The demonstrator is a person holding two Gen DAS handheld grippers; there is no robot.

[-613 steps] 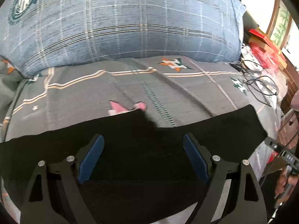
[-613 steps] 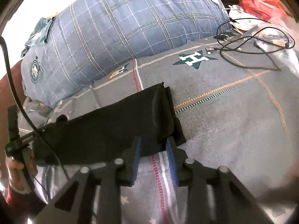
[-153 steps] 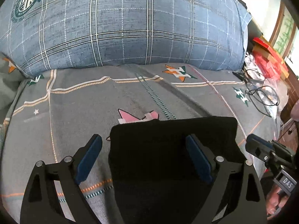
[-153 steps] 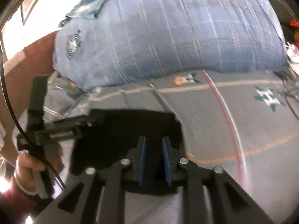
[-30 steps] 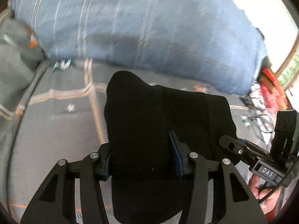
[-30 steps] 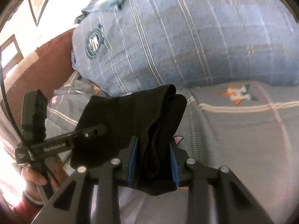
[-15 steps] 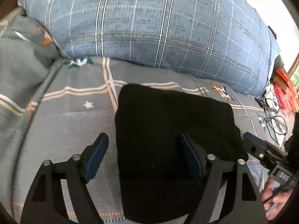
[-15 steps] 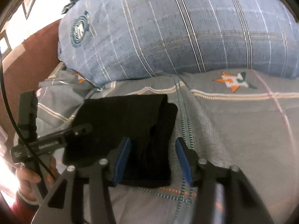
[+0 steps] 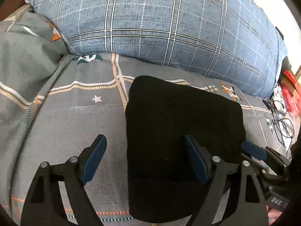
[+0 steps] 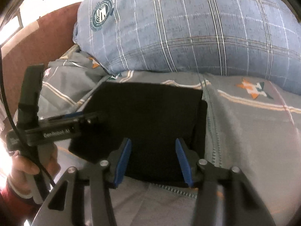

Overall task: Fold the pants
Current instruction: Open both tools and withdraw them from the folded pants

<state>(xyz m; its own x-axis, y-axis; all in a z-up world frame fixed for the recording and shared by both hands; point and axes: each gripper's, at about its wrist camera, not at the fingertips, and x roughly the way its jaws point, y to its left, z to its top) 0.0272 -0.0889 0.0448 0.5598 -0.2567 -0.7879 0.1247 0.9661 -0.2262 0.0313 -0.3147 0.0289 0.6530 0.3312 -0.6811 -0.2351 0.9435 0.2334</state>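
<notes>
The black pants point(image 9: 184, 122) lie folded into a compact rectangle on the grey patterned bedsheet point(image 9: 75, 124). My left gripper point(image 9: 143, 139) hovers over the bundle's left edge; its jaws are opening, one pad over the sheet and the other over the cloth, neither pressing. My right gripper point(image 10: 153, 141) stands open just above the near right part of the pants point(image 10: 146, 116), with cloth below the gap but not pinched. Each wrist view catches the other tool: the right gripper point(image 9: 252, 148) at the bundle's right corner, the left gripper point(image 10: 75, 116) at its left side.
A big blue plaid pillow point(image 9: 169, 28) lies right behind the pants. Crumpled grey bedding point(image 9: 24, 60) is bunched at the left. Black cables point(image 9: 282, 126) and red packets point(image 9: 290, 94) sit at the far right. A hand in a red sleeve point(image 10: 24, 171) holds the left tool.
A second ago both grippers held the folded pants raised off the bed. The bundle now lies flat on the sheet, and both pairs of jaws have spread and let go.
</notes>
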